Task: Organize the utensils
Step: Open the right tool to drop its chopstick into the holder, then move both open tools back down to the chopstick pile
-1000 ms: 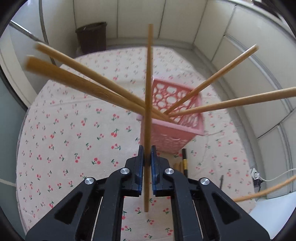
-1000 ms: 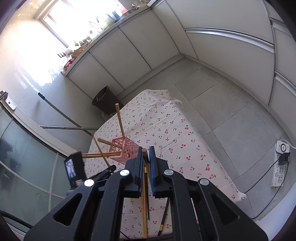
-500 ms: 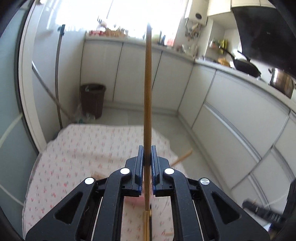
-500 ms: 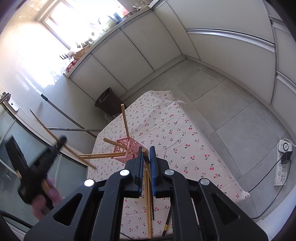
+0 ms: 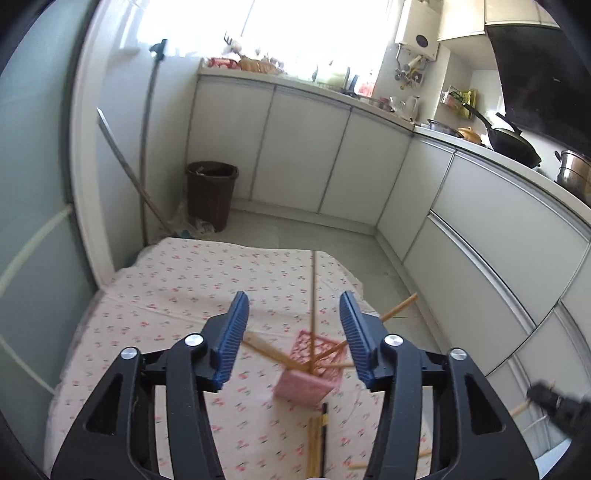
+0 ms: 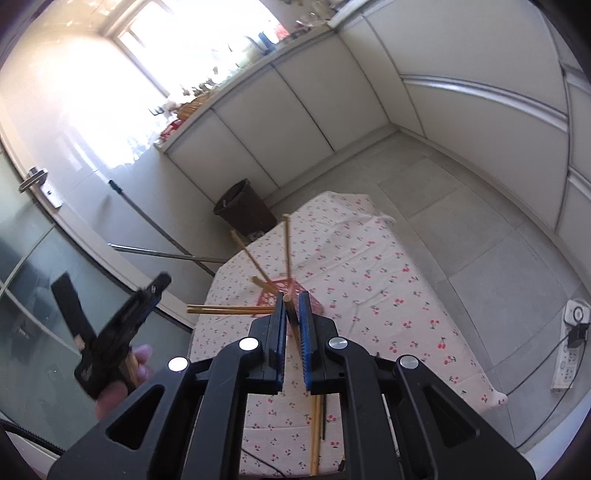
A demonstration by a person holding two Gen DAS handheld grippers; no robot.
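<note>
Window (image 5: pixel 280 33) glare blows out; fisheye edges warp, slight blur.

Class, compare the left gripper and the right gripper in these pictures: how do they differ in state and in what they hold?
The left gripper is wide open, while the right gripper is nearly shut. The left gripper holds nothing; the right gripper is clamped on a wooden chopstick. Both are black with blue pads and hang above the pink basket on the cherry-print tablecloth.

From my left wrist view, the pink basket (image 5: pixel 308 382) is smeared by motion blur, and the chopsticks on the cloth (image 5: pixel 316 446) run off the bottom edge. The right gripper (image 5: pixel 554 400) is a dark blur at the border. In the right wrist view, the left gripper (image 6: pixel 122 332) is blurred too.
</note>
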